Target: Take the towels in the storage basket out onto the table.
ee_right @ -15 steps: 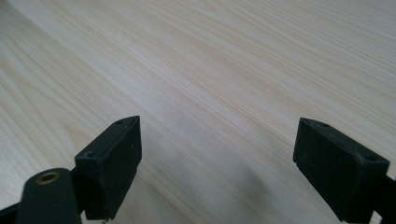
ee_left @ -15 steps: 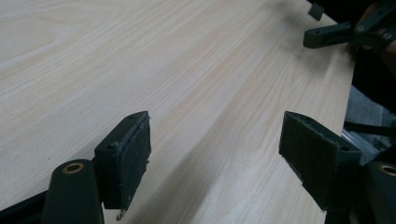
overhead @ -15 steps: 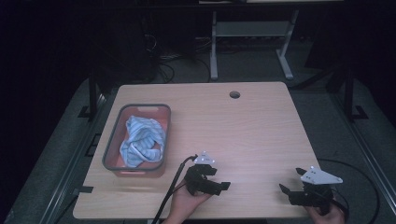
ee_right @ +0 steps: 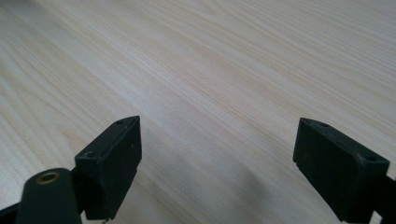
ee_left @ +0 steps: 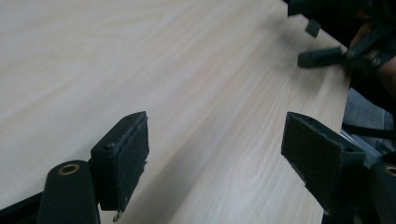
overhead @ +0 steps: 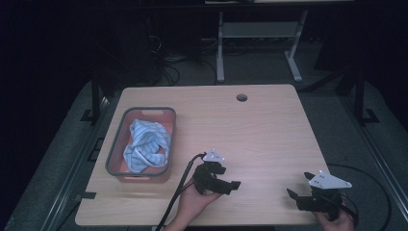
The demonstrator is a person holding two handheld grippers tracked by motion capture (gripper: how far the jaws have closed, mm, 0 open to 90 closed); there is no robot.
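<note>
Light wood table (overhead: 269,125), round hole (overhead: 241,97) near far edge at 12 o'clock. Bin (overhead: 115,149) w/ grey rim, pinkish walls, at 9 o'clock on table's left side. Crumpled blue-white striped cloth (overhead: 144,144) inside bin, touching no gripper.

L gripper (overhead: 230,185) at 6 o'clock near front edge, held in left hand (overhead: 195,197), jaws pointing toward 3 o'clock. Black cable (overhead: 180,190) trailing from it back off front edge. Grey plate on top. In left gripper view: L gripper (ee_left: 215,158) jaws wide apart, nothing between, bare wood under; fuzzy pads (ee_left: 135,154) facing inward. R gripper (ee_left: 327,56) visible far off at 1 o'clock of that view, over table edge.

R gripper (overhead: 299,190) at 4–5 o'clock near front-right corner, held by right hand (overhead: 337,222), jaws pointing toward 9–10 o'clock. Grey three-cornered plate on top. In right gripper view: R gripper (ee_right: 217,154) jaws spread wide, empty, bare wood grain beyond.

Grippers well apart from each other, both well apart from bin. Can't tell if either touches table.

Beyond table at 12 o'clock: grey desk legs (overhead: 220,48), cables on dark floor (overhead: 173,67).
</note>
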